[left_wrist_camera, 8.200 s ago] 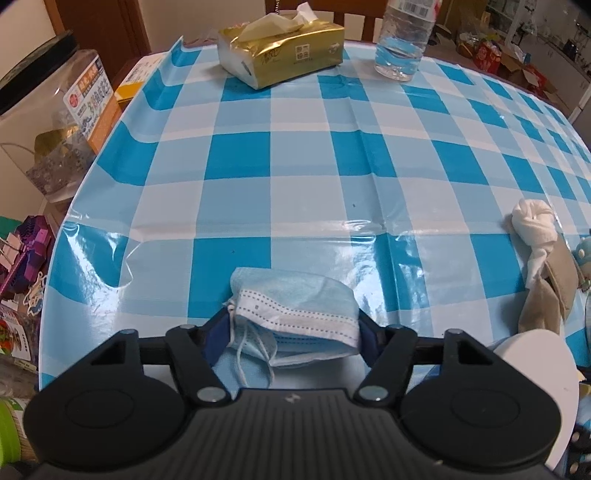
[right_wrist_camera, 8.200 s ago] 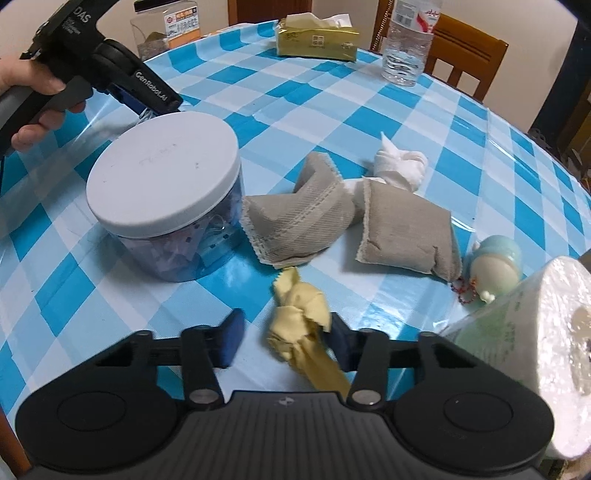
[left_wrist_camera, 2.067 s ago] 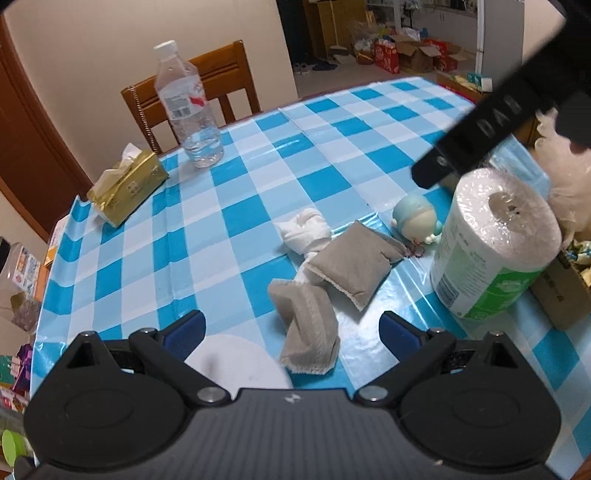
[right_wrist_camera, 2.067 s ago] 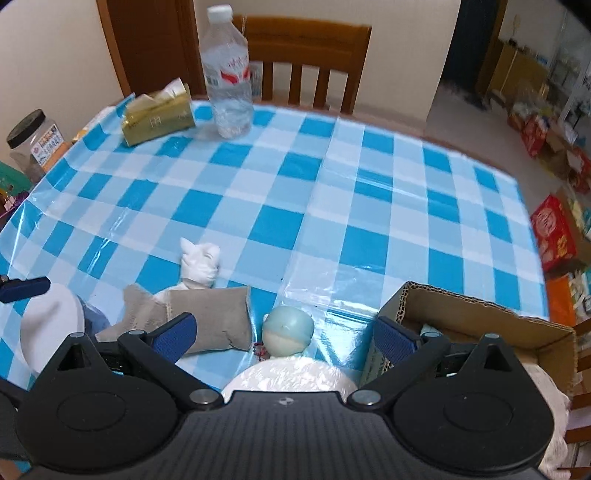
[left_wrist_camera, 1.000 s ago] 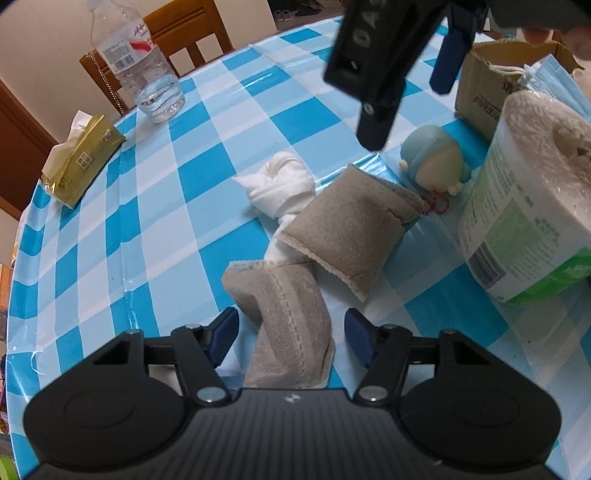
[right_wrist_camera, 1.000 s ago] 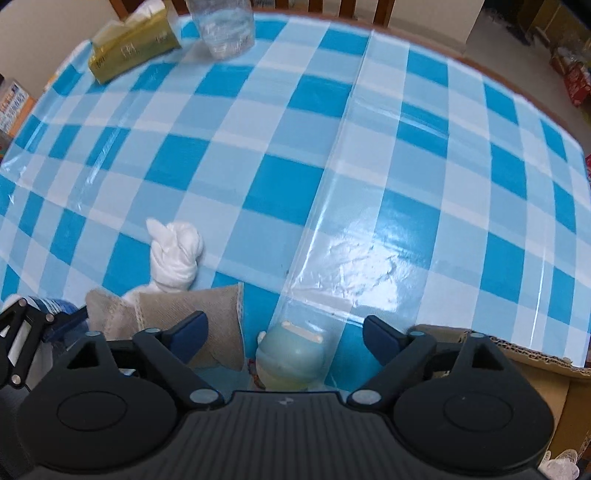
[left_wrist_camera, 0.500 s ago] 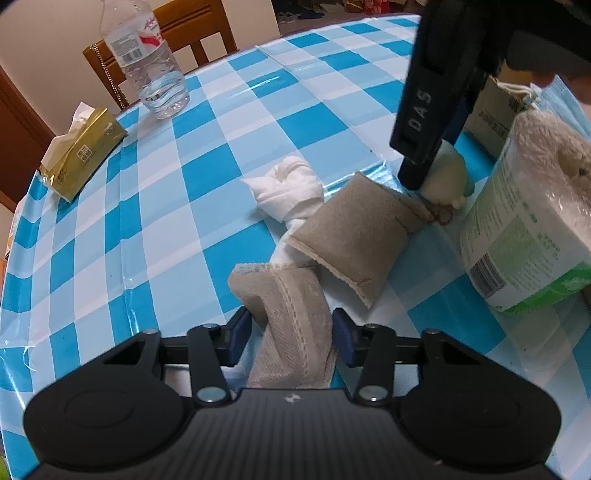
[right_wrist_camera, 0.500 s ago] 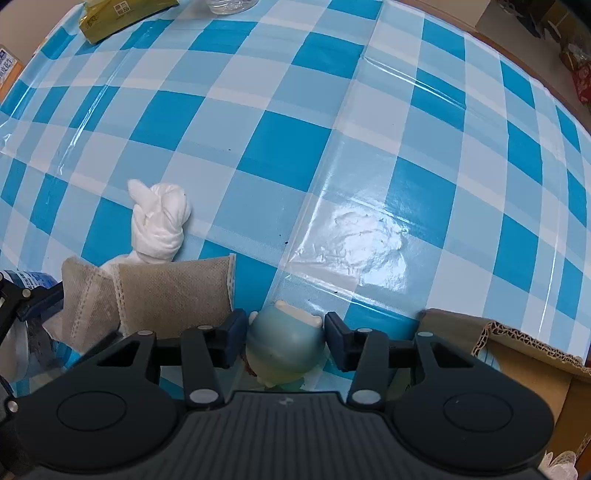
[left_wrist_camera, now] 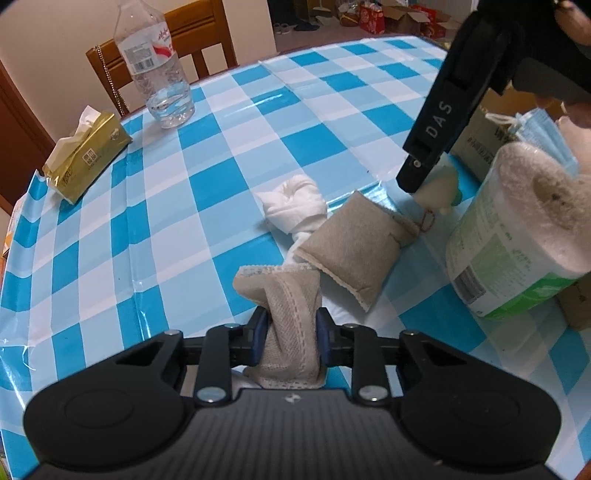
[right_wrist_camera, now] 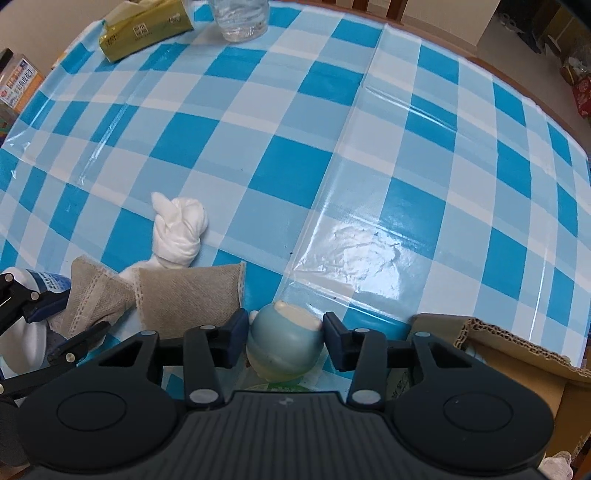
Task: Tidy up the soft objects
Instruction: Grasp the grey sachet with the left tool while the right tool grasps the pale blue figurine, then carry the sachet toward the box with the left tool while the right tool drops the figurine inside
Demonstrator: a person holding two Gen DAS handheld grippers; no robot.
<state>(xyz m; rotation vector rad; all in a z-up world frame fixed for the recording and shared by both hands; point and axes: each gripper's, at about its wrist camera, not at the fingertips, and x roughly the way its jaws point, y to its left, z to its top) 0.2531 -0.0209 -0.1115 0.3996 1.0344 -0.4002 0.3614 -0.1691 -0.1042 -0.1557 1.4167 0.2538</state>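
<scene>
The folded grey cloth (left_wrist_camera: 291, 321) lies at the near edge of the surface (left_wrist_camera: 207, 206), and the left gripper (left_wrist_camera: 290, 341) has its fingers (left_wrist_camera: 257, 338) closed tight on it, pinching the cloth's middle while its upper end stands free above them. Just beyond it a second grey pouch (left_wrist_camera: 354, 245) lies flat, its near corner close to the held cloth. A knotted white cloth (left_wrist_camera: 293, 205) rests against the pouch's far side.

Toward the right edge of the surface sits a small round blue-and-cream toy (right_wrist_camera: 284, 347). The right gripper (right_wrist_camera: 285, 341) points straight down over it with the toy between its fingers (right_wrist_camera: 236, 338); they are closing, and the pads sit against the toy's sides. A paper roll (left_wrist_camera: 517, 236) stands upright just beside the toy, with a cardboard box (right_wrist_camera: 517, 354) behind it at the right edge.

At the far edge a water bottle (left_wrist_camera: 155, 62) stands near a gold tissue pack (left_wrist_camera: 86, 155), with a wooden chair (left_wrist_camera: 192, 33) behind them.
</scene>
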